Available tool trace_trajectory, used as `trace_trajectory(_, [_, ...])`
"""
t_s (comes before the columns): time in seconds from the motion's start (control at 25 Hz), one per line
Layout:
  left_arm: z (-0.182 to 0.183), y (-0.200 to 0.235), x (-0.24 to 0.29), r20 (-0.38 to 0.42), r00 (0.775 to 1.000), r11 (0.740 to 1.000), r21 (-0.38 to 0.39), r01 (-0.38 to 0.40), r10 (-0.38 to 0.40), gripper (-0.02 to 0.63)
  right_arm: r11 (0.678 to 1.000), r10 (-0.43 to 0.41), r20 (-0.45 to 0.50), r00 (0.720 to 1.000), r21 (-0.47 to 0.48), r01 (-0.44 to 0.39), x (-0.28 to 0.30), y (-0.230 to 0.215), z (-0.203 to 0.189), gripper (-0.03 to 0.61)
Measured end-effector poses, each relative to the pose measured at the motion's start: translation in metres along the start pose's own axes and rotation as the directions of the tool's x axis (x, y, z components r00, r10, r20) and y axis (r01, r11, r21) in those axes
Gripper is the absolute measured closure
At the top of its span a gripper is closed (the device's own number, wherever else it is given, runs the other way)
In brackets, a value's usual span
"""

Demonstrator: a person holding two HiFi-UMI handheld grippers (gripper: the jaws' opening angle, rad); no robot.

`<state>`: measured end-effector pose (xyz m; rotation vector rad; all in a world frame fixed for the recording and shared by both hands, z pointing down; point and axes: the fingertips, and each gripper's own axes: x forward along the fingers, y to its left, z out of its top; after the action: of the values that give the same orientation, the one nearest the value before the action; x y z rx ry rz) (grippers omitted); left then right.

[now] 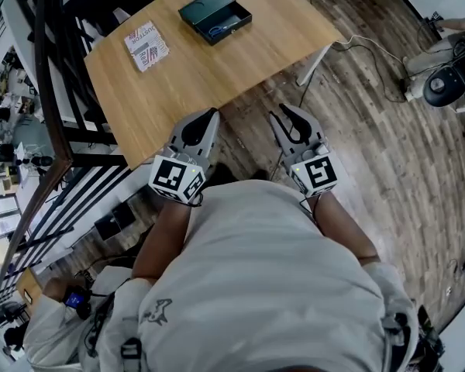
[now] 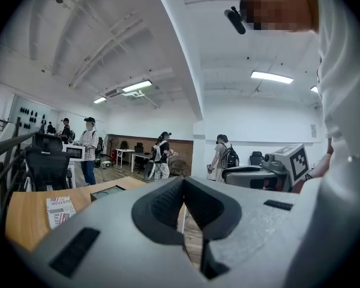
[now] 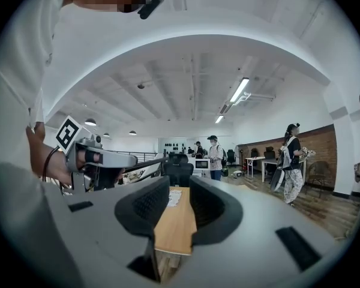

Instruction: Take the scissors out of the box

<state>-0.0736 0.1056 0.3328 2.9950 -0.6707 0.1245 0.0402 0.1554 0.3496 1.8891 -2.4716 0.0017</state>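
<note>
A dark open box (image 1: pixel 215 15) stands at the far end of the wooden table (image 1: pixel 217 76). Something small with blue on it, probably the scissors (image 1: pixel 218 29), lies inside. Both grippers hover short of the table's near edge, side by side and pointing level at it. My left gripper (image 1: pixel 211 115) has its jaws together at the tips with nothing in them; in the left gripper view (image 2: pixel 183 182) the box (image 2: pixel 108 191) shows low on the left. My right gripper (image 1: pixel 283 115) is open and empty, and the table top (image 3: pixel 175 224) shows through its gap (image 3: pixel 179 182).
A printed booklet (image 1: pixel 146 45) lies on the table left of the box. A black metal railing (image 1: pixel 50 91) runs along the table's left side. A white table leg and a cable (image 1: pixel 356 45) are at the right, with equipment (image 1: pixel 446 84) on the floor. People stand far off.
</note>
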Motion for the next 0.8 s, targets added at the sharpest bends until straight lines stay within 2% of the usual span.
trace_trajectory(0.28, [-0.004, 0.023, 0.023, -0.012, 1.000, 1.000, -0.016, 0.018, -0.019, 0.609, 1.000, 0.021, -0.036, 0.999, 0.001, -0.021, 0.029, -0.008, -0.009, 0.405])
trace_trajectory(0.8, [-0.004, 0.120, 0.077, -0.019, 0.999, 0.998, -0.048, 0.049, -0.050, 0.609, 0.999, 0.041, -0.080, 0.996, -0.031, -0.044, 0.138, -0.038, -0.012, 0.397])
